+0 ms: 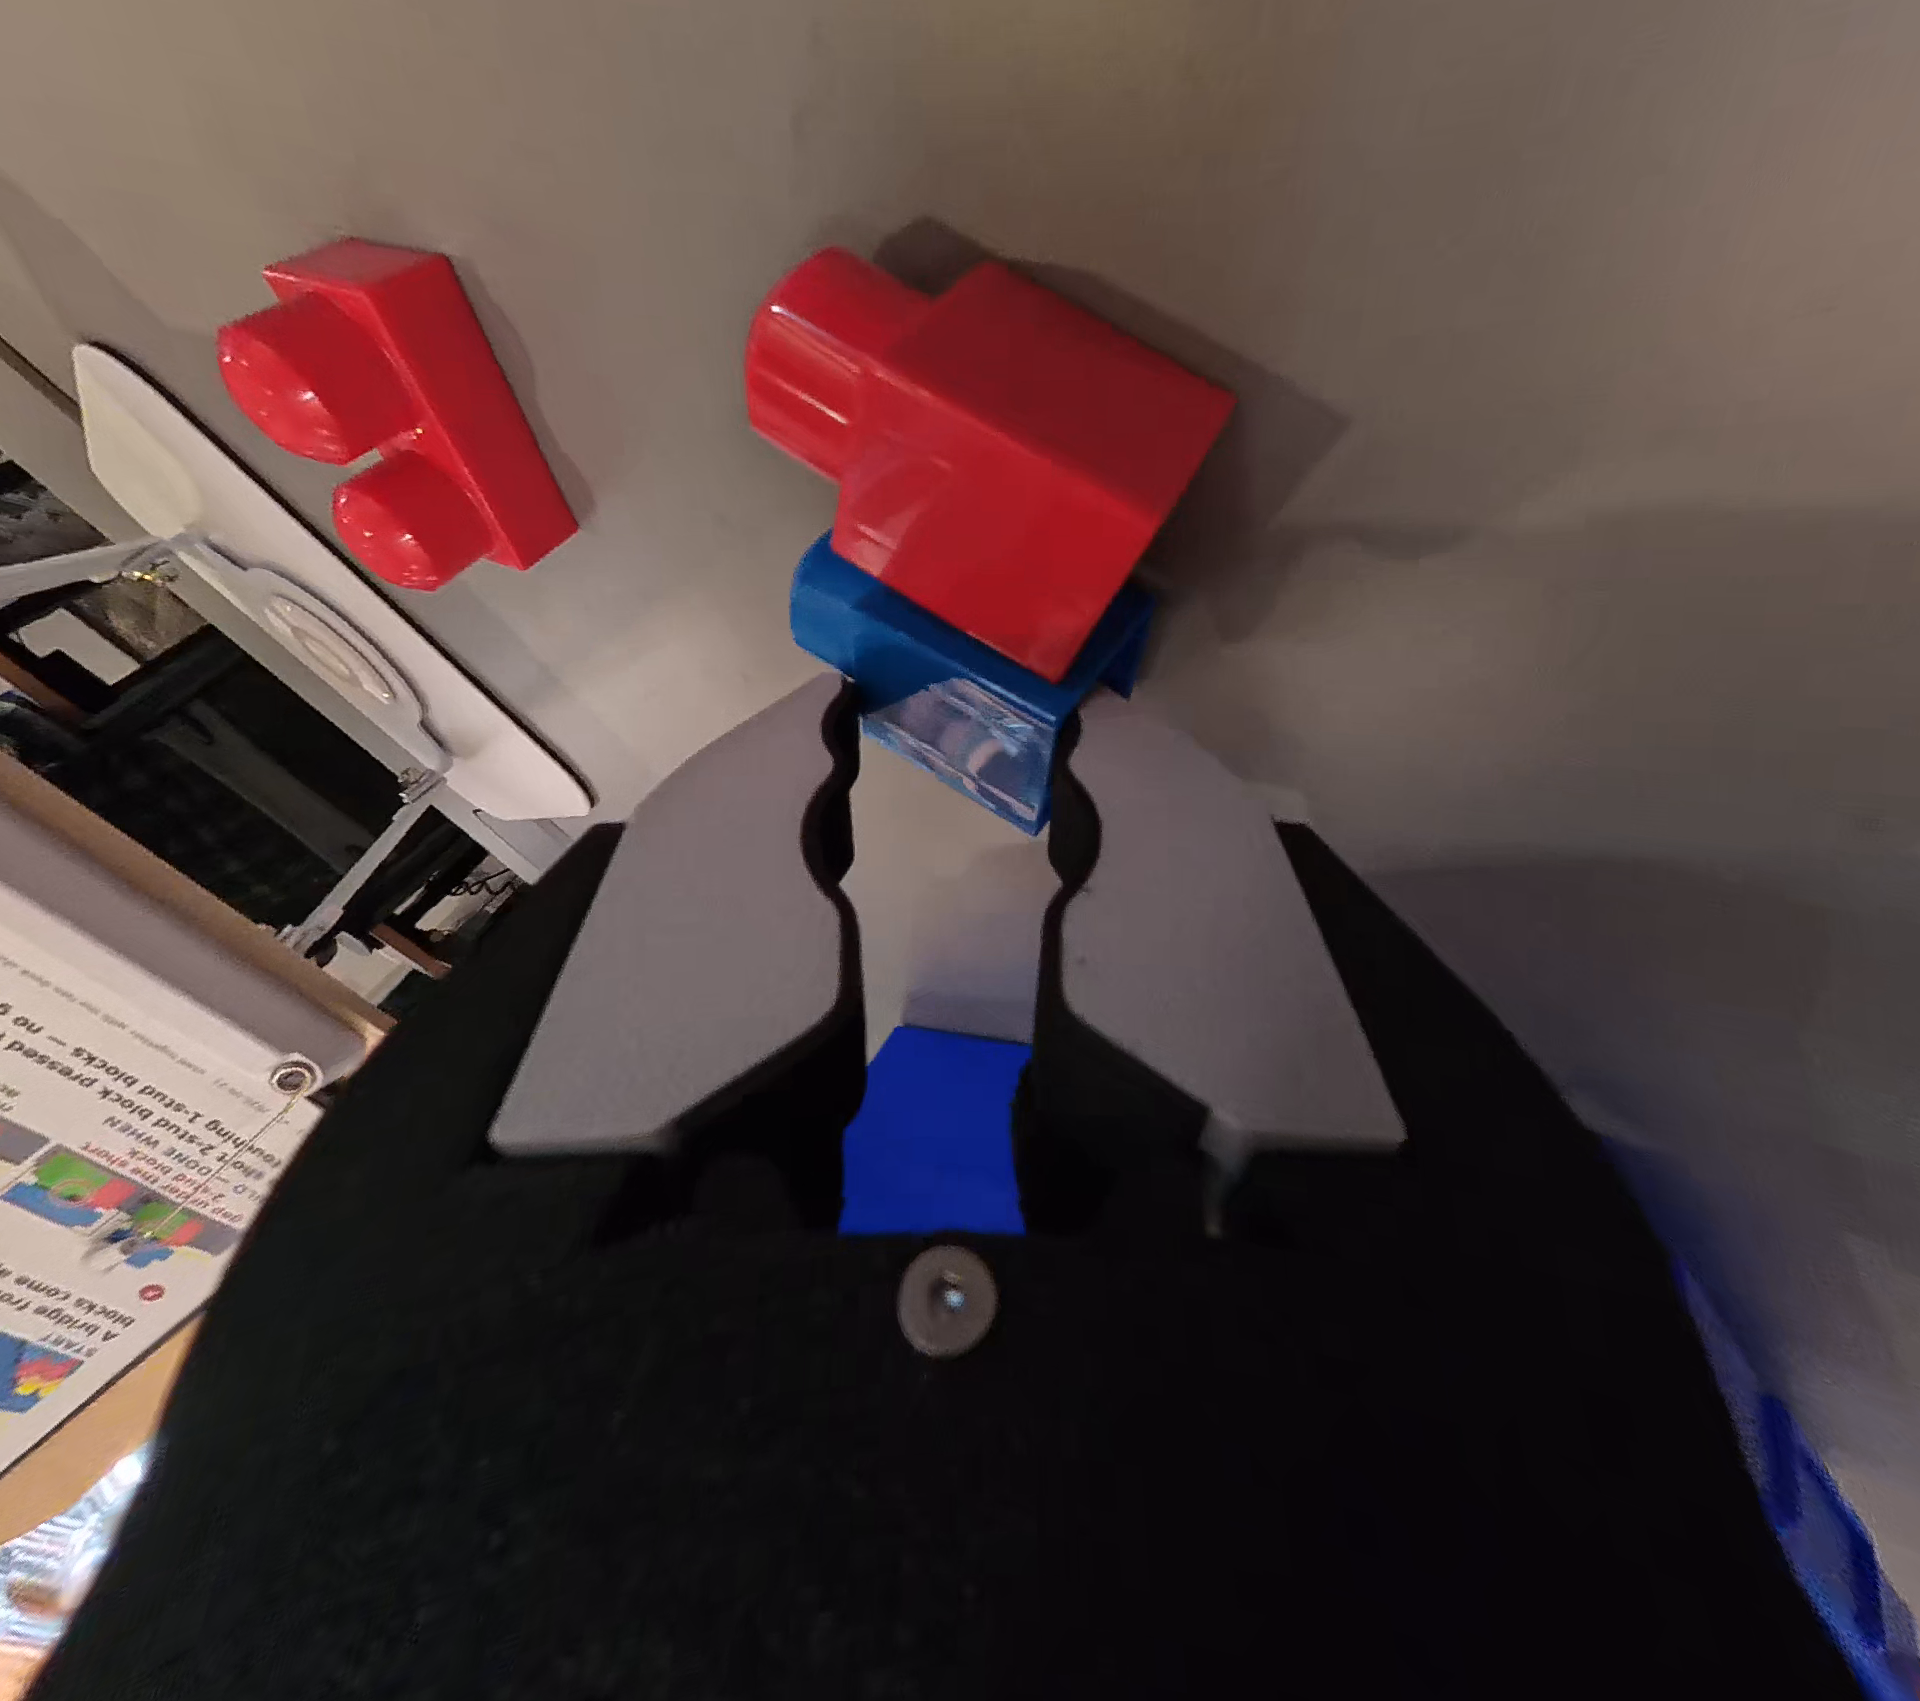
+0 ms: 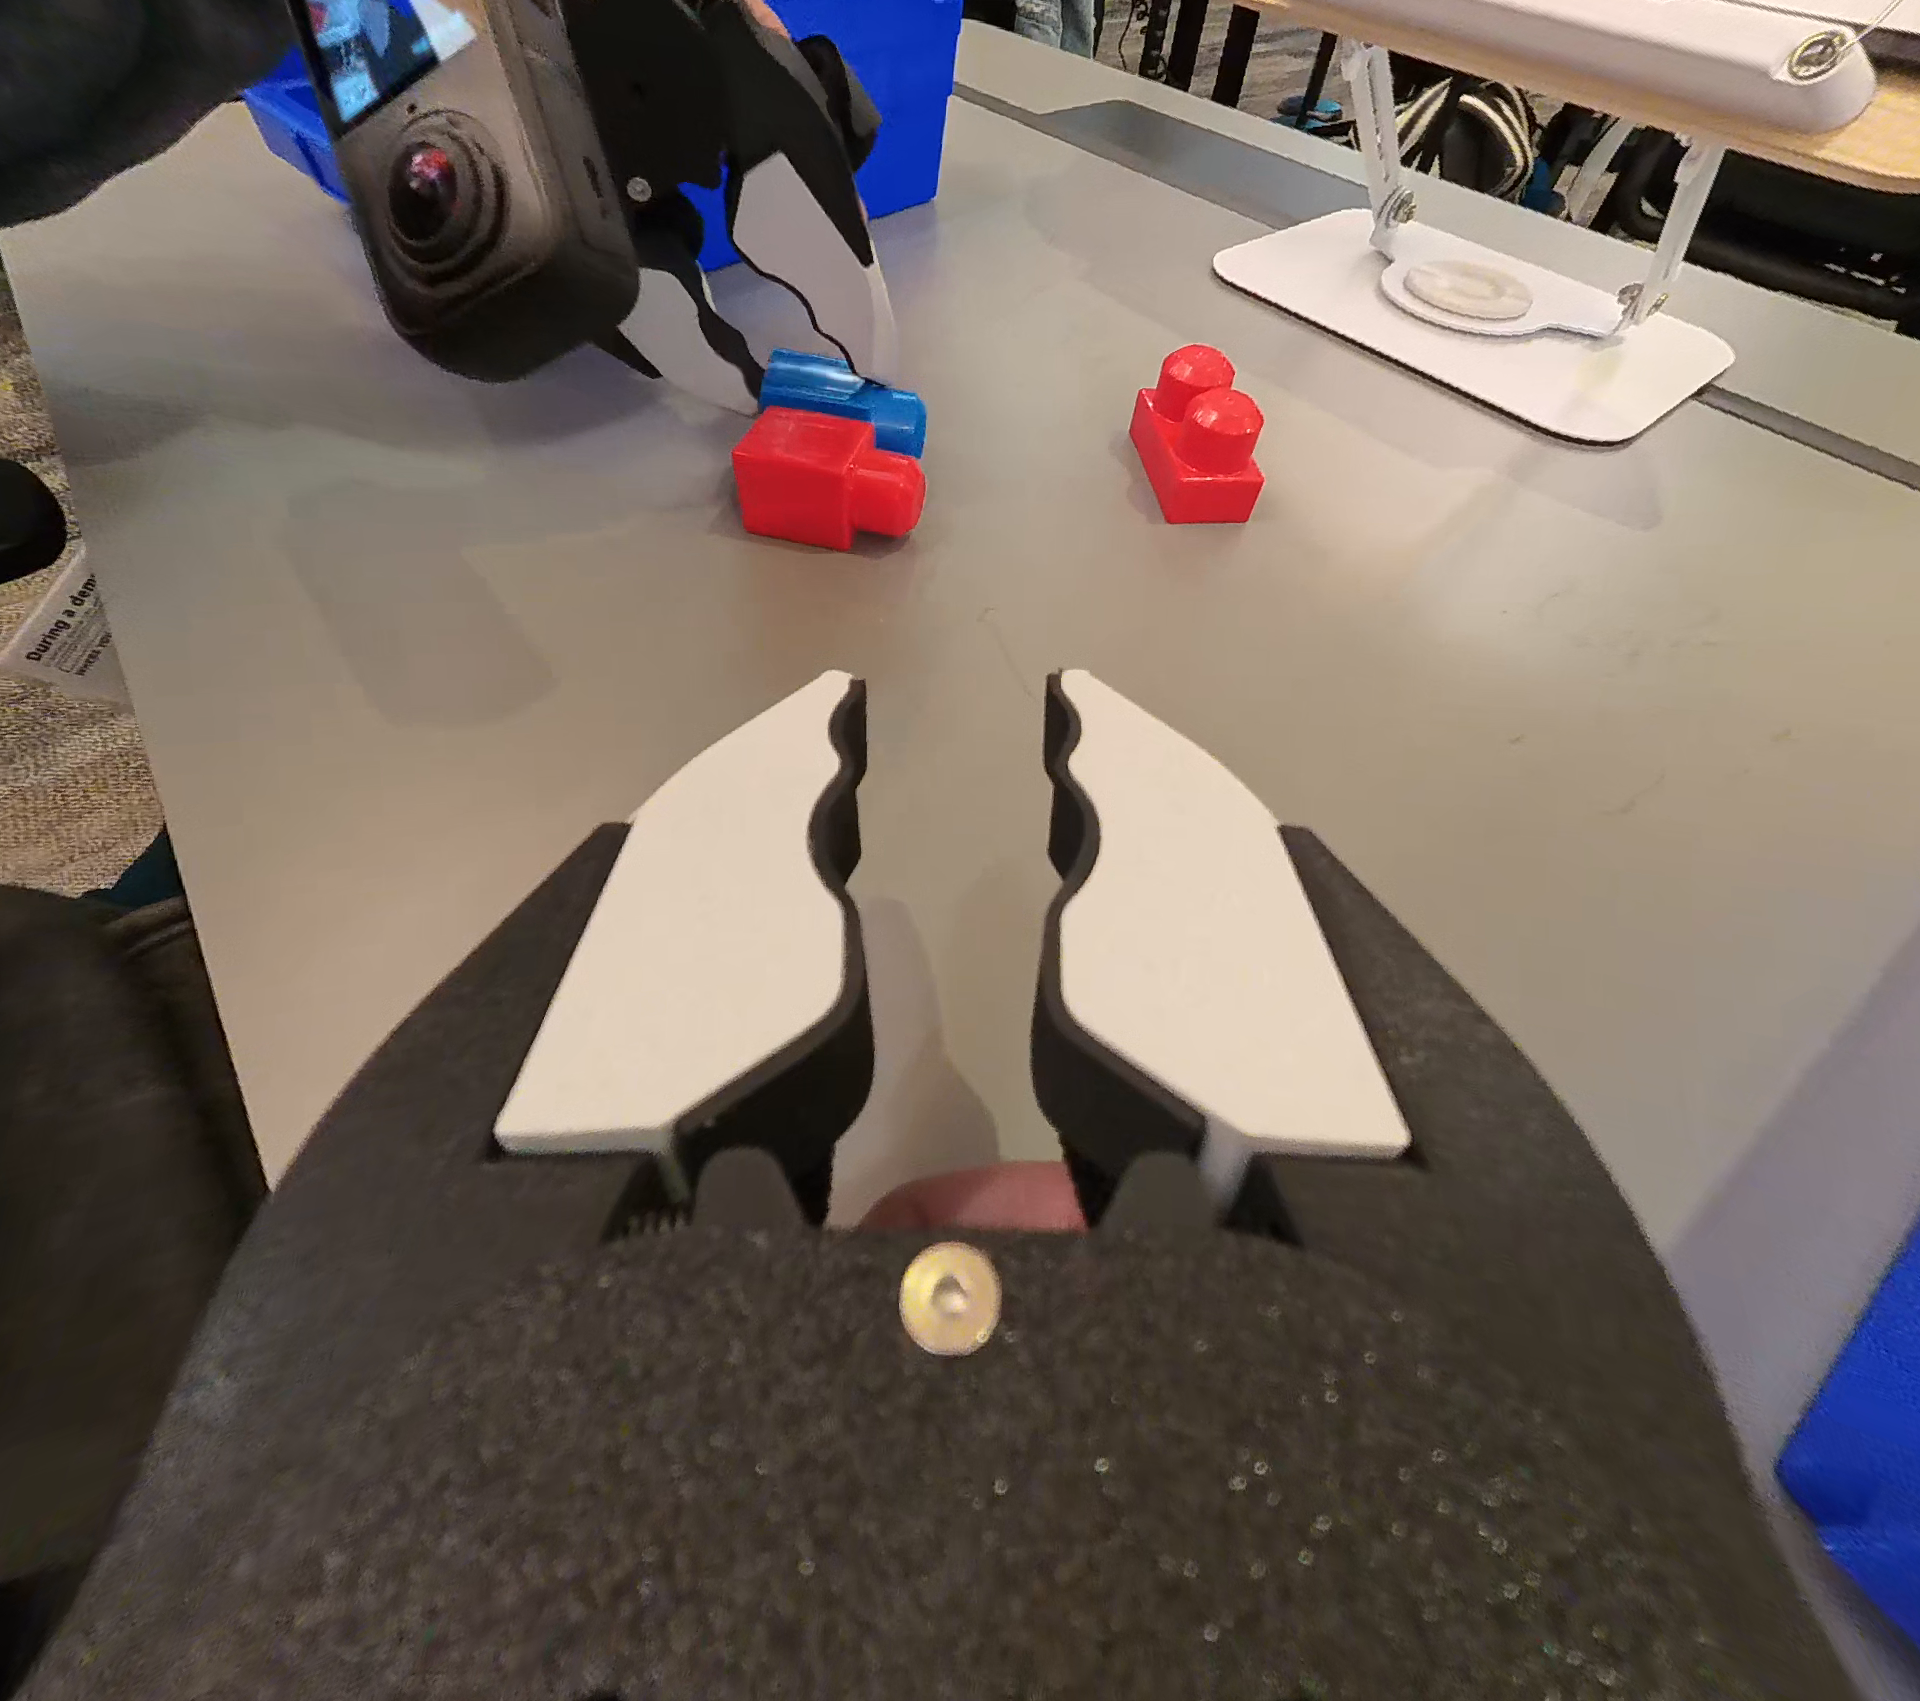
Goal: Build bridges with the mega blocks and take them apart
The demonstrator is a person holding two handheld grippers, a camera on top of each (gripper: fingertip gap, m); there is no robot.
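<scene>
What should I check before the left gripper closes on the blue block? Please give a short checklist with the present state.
1. Left gripper open at the blue block: ok.
2. Blue block between both fingertips: cannot tell; the tips sit at its near end.
3. Red one-stud block clear of the blue block: not ok, it lies against it.
4. Red two-stud block out of the way: ok.
5. Right gripper open, empty, well back: ok.
</scene>
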